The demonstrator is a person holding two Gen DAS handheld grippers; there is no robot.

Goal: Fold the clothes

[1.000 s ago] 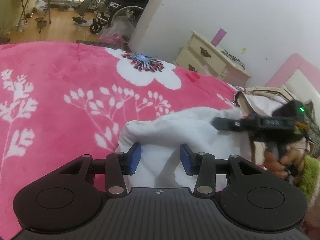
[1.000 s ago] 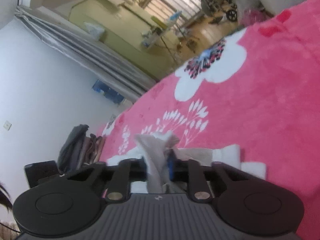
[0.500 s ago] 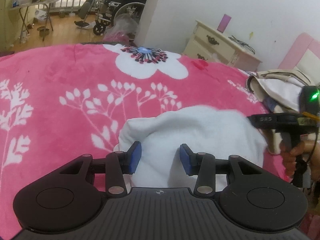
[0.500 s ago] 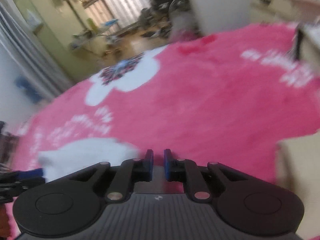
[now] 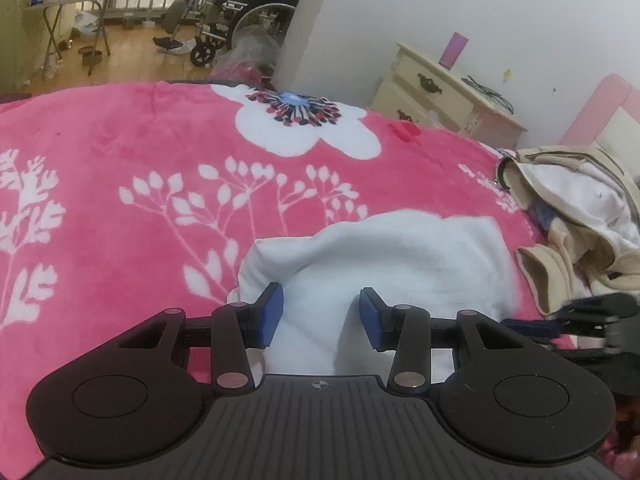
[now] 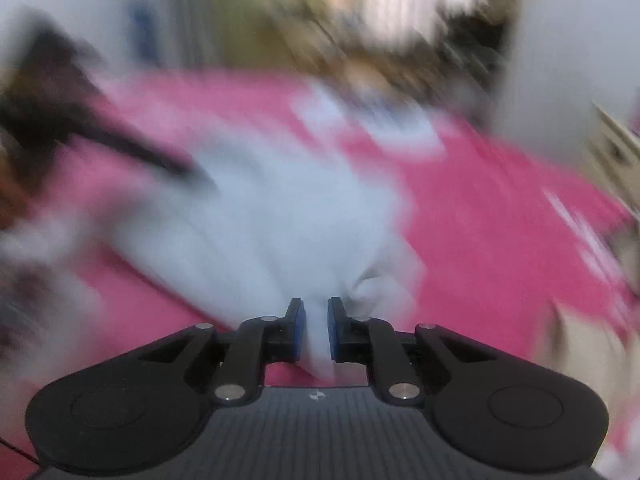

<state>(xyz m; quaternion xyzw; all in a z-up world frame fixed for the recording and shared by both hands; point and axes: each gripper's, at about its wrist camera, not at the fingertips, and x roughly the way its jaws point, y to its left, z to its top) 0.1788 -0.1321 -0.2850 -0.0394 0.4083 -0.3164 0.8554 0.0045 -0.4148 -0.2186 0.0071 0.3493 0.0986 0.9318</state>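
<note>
White fleece, the garment (image 5: 392, 264) lay on the pink blanket (image 5: 120, 152), spreading from the left gripper (image 5: 320, 316) toward one o'clock; those jaws stood wide, empty. In the blurred right view, the right gripper (image 6: 316, 330), nearly closed, pinched a fold, cloth (image 6: 260, 216) running toward eleven o'clock.

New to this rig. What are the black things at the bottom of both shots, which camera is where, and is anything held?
No robot arm here: a person carries a two-finger gripper in each hand, with a fisheye camera on each looking forward along the fingers. The black shape at the bottom of each picture is that gripper's own body.

Left wrist view: the left gripper is open over a white garment lying on a pink floral blanket. A beige garment pile sits beside it, with a cream nightstand beyond.

Right wrist view, blurred by motion: the right gripper has white fabric between nearly closed blue pads, apparently gripped.
</note>
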